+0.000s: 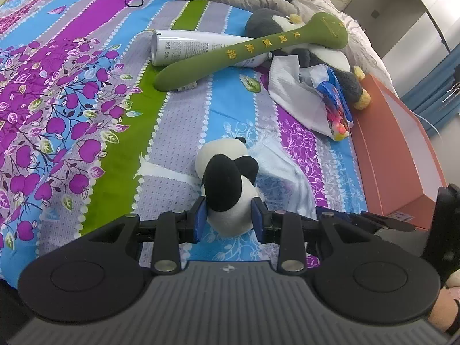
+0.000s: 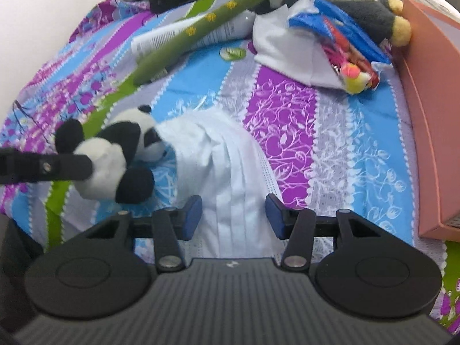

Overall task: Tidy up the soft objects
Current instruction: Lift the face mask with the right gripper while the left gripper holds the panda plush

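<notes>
Left gripper (image 1: 229,220) clamps the panda plush (image 1: 227,185) just above the bedspread (image 1: 86,115). Right gripper (image 2: 233,215) stands released, its jaws straddling the white cloth (image 2: 230,172) beside the panda. Farther off, the green plush stick (image 1: 250,50), penguin plush (image 1: 339,66) and wrappers lie unsorted near the orange box (image 1: 402,143); most sorting remains.

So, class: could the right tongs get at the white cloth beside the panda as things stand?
Probably yes: the right tongs stand open directly over the white cloth, nothing between; the panda sits off to the side, held by the left tongs.
</notes>
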`<state>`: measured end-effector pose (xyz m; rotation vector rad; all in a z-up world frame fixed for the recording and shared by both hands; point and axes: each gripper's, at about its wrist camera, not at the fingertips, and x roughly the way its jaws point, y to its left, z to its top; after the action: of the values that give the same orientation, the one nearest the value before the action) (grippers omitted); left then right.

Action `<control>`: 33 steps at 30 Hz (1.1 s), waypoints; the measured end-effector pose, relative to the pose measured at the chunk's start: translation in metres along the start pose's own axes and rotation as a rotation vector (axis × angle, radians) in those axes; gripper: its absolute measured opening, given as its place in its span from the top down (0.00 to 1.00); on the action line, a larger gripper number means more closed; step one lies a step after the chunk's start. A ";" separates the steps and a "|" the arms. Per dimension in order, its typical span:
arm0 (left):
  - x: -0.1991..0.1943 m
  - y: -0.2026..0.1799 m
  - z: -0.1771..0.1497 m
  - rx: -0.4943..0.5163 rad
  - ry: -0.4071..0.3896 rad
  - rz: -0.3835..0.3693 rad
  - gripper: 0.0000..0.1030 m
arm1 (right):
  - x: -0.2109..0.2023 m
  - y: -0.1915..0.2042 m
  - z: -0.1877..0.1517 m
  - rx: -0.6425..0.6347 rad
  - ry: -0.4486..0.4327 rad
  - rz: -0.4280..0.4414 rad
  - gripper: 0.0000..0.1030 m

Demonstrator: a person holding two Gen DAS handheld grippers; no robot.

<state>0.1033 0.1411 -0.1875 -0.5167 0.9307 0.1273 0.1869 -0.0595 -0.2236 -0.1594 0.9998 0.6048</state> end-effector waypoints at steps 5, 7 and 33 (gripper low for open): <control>0.002 0.000 -0.001 0.001 0.002 0.002 0.63 | 0.002 0.009 -0.005 -0.071 -0.013 -0.041 0.67; 0.002 0.000 -0.001 0.001 -0.001 0.004 0.63 | 0.002 0.006 -0.004 -0.058 -0.013 -0.048 0.77; -0.025 -0.028 0.015 0.014 -0.112 -0.015 0.68 | -0.076 -0.006 0.023 0.035 -0.157 -0.100 0.94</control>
<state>0.1079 0.1268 -0.1500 -0.4981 0.8177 0.1345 0.1773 -0.0858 -0.1493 -0.1281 0.8451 0.4997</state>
